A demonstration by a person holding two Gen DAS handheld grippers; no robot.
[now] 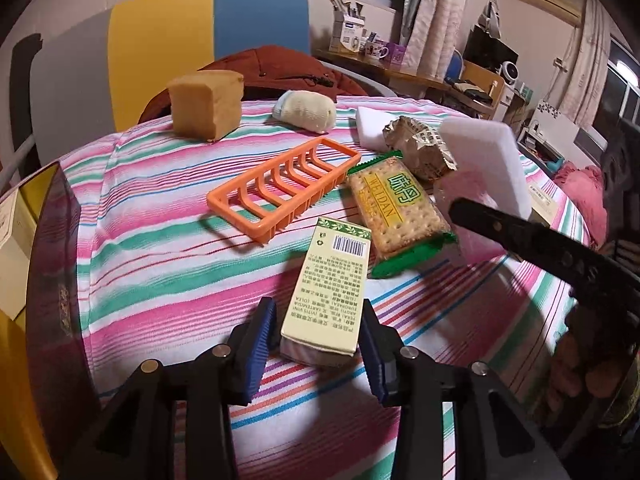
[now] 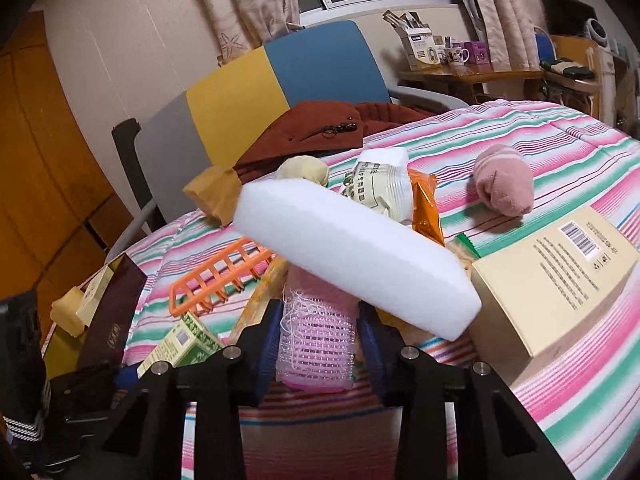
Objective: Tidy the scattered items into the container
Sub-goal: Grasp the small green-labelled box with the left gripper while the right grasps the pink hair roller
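Observation:
My left gripper is open around the near end of a cream carton with green trim lying on the striped cloth; the pads stand just off its sides. My right gripper is shut on a pink scrubber with a white sponge block, held above the table; it also shows in the left wrist view. An orange plastic rack lies at the centre. A dark box with a yellow inside stands at the left edge.
A cracker pack, a crumpled foil snack bag, a white sponge, a rolled cream sock and a tan foam cube lie around. A pink sock and a cream box lie right.

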